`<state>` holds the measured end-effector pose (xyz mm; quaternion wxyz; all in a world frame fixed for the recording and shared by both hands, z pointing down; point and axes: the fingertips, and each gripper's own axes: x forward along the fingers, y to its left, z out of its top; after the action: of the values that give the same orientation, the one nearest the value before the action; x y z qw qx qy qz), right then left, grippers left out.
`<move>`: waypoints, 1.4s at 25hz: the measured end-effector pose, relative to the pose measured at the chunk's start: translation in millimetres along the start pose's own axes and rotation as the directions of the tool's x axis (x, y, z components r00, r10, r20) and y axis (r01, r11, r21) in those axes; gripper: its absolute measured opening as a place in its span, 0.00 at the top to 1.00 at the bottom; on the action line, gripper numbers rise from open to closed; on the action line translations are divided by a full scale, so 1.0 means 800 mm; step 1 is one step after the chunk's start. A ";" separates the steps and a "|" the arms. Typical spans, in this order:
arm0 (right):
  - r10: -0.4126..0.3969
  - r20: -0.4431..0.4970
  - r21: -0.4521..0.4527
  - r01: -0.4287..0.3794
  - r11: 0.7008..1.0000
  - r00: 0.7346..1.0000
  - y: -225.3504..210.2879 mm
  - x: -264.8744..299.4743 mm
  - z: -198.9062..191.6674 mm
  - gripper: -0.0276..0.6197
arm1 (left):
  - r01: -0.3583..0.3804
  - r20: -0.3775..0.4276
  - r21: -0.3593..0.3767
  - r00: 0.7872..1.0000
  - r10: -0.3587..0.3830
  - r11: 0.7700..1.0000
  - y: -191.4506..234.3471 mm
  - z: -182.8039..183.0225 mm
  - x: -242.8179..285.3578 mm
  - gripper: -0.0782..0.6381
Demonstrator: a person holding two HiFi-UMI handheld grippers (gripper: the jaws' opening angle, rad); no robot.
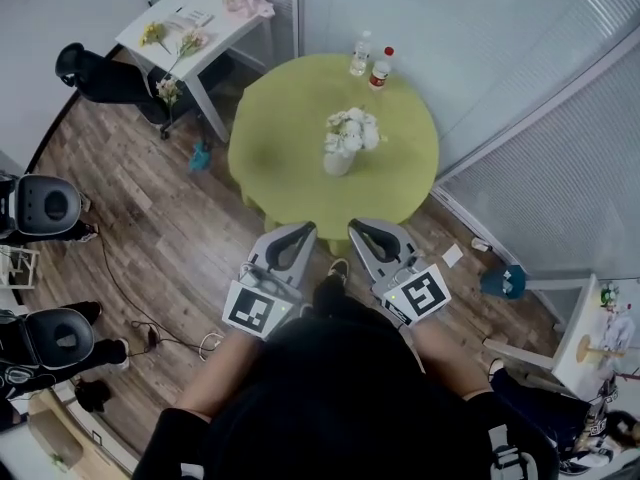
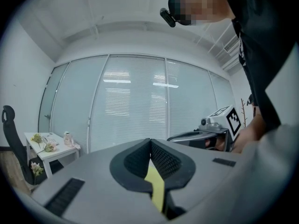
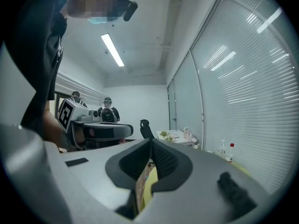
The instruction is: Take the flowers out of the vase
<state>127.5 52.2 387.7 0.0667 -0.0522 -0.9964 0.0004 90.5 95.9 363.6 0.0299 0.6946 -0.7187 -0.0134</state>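
Flowers (image 1: 352,128), a pale white bunch, are standing upright in a small pale vase (image 1: 338,161) near the middle of the round green bench (image 1: 290,173), and nothing is touching them. You are holding both tools low in front of your body, short of the bench's near edge. The left hand-held gripper (image 1: 298,232) is pointing toward the bench, and the right hand-held gripper (image 1: 364,230) is sitting just beside it, pointing the same way. Both are clenched on nothing: each gripper view is showing the ribbed pads meeting at the tip, with only a sliver of green bench showing below them. The vase is standing ahead of both, well apart from them and roughly in line with the gap between them. By my reading you are at the approach step, with no stem grasped yet. The next move is calling for you to reach over the bench, part one pair of jaws and close them on the stems just above the vase's mouth. The other tool is likely needing to steady the vase, which looks light enough to tip or lift with the bunch. A clear bottle (image 1: 360,54) and a red-capped bottle (image 1: 380,68) are standing at the far rim, beyond the vase.
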 end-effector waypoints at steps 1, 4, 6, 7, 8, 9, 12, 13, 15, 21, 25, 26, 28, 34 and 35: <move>0.005 0.000 0.002 -0.005 1.000 1.000 -0.010 0.004 0.000 0.93 | -0.002 -0.007 0.003 1.000 0.002 1.000 0.004 -0.001 0.010 0.87; 0.020 -0.006 0.001 -0.020 1.000 1.000 -0.041 0.016 -0.005 0.93 | -0.006 -0.025 0.004 1.000 0.006 1.000 0.015 -0.004 0.040 0.87; 0.023 -0.007 0.003 -0.023 1.000 1.000 -0.060 0.025 -0.007 0.93 | -0.009 -0.032 0.000 0.999 0.009 1.000 0.024 -0.006 0.057 0.87; 0.021 -0.006 0.008 -0.021 1.000 1.000 -0.070 0.029 -0.007 0.93 | -0.011 -0.036 -0.001 0.999 0.011 1.000 0.029 -0.006 0.065 0.87; 0.019 -0.003 0.015 -0.019 1.000 1.000 -0.079 0.034 -0.008 0.93 | -0.011 -0.042 -0.001 0.999 0.011 1.000 0.034 -0.007 0.073 0.87; 0.017 -0.002 0.022 -0.017 1.000 1.000 -0.087 0.038 -0.008 0.93 | -0.011 -0.048 -0.002 0.999 0.011 1.000 0.038 -0.008 0.080 0.87; 0.024 -0.009 0.032 -0.024 0.999 1.000 -0.109 0.048 -0.010 0.93 | -0.010 -0.062 0.005 0.998 0.010 1.000 0.046 -0.008 0.105 0.87; 0.027 -0.012 0.031 -0.027 0.999 1.000 -0.116 0.050 -0.011 0.93 | -0.009 -0.064 0.010 0.998 0.010 1.000 0.049 -0.009 0.113 0.87; 0.031 -0.016 0.030 -0.030 0.999 0.999 -0.130 0.056 -0.014 0.93 | -0.009 -0.065 0.020 0.998 0.011 1.000 0.055 -0.010 0.129 0.87; 0.018 -0.025 0.031 -0.018 0.999 1.000 -0.162 0.067 -0.016 0.93 | -0.013 -0.077 0.022 0.997 0.014 1.000 0.069 -0.019 0.156 0.87; -0.009 -0.032 0.043 0.010 0.999 0.999 -0.173 0.076 -0.018 0.93 | 0.006 -0.086 0.026 0.996 -0.004 1.000 0.085 -0.023 0.169 0.87; -0.018 -0.037 0.046 0.019 0.999 0.999 -0.175 0.080 -0.019 0.93 | 0.016 -0.088 0.027 0.996 -0.013 1.000 0.090 -0.025 0.172 0.87; -0.041 -0.050 0.050 0.043 0.998 0.998 -0.179 0.089 -0.024 0.93 | 0.038 -0.094 0.022 0.995 -0.036 0.999 0.103 -0.031 0.178 0.87; -0.160 -0.098 0.068 0.167 0.984 0.982 -0.200 0.122 -0.032 0.93 | 0.153 -0.113 0.001 0.982 -0.152 0.988 0.144 -0.051 0.205 0.87; -0.183 -0.104 0.071 0.191 0.979 0.977 -0.203 0.127 -0.033 0.93 | 0.177 -0.118 0.000 0.977 -0.176 0.984 0.151 -0.053 0.210 0.87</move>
<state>13.9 -99.2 428.6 0.1170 0.0446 -0.9916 0.0318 -33.0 -67.0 417.1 0.0670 0.7553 -0.6513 0.0286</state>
